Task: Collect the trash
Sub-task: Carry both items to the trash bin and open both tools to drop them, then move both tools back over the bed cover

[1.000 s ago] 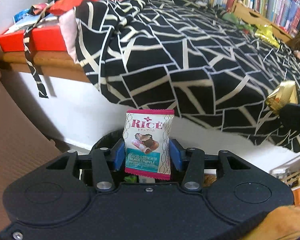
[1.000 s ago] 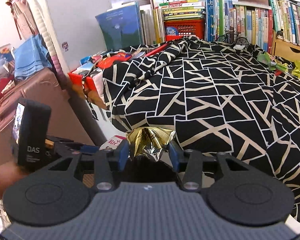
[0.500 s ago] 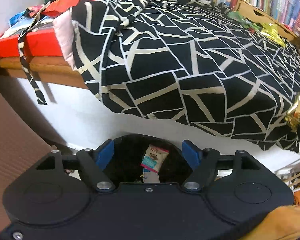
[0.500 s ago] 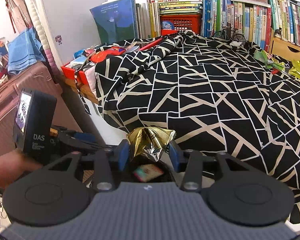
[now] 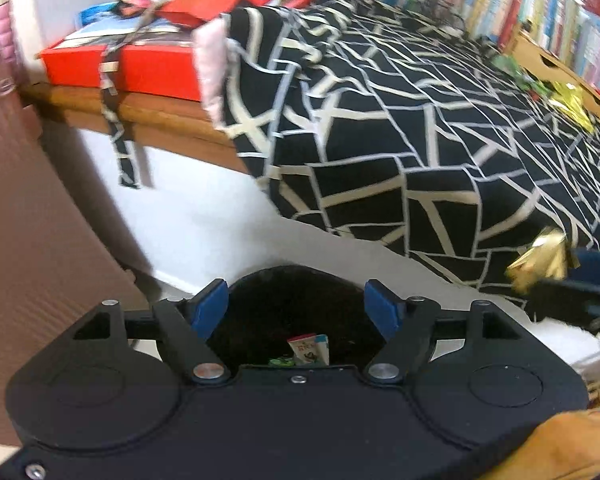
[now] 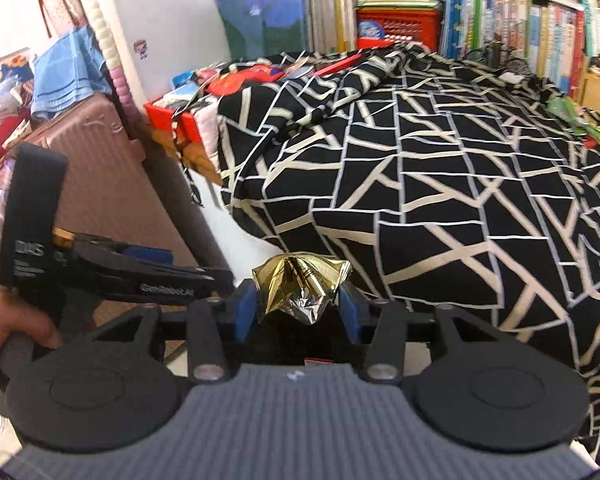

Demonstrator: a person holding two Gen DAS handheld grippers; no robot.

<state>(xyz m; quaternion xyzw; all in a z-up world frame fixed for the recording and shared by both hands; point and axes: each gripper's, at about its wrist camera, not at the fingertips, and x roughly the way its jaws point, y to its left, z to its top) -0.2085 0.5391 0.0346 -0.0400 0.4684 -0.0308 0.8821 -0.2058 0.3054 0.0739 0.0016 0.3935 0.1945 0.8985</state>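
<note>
My left gripper (image 5: 298,304) is open over a black bin (image 5: 296,304) beside the bed, nothing between its blue pads. The pink-and-white rice snack wrapper (image 5: 309,350) lies inside the bin with a bit of green trash (image 5: 281,361). My right gripper (image 6: 298,312) is shut on a crumpled gold foil wrapper (image 6: 300,290), held above the same dark bin. In the left wrist view that gold foil wrapper (image 5: 540,258) shows at the far right. The left tool (image 6: 100,268) appears at the left of the right wrist view, held by a hand (image 6: 8,328).
A bed with a black-and-cream patterned cover (image 6: 440,168) fills the right side. More green and yellow wrappers (image 5: 568,100) lie at its far edge by the bookshelves (image 6: 500,20). A red box (image 5: 120,64) sits at the bed's head. A pink suitcase (image 6: 100,176) stands left.
My left gripper opened and the rice snack wrapper dropped into the black bin. The right gripper kept its hold on the gold foil and shifted slightly nearer the bin.
</note>
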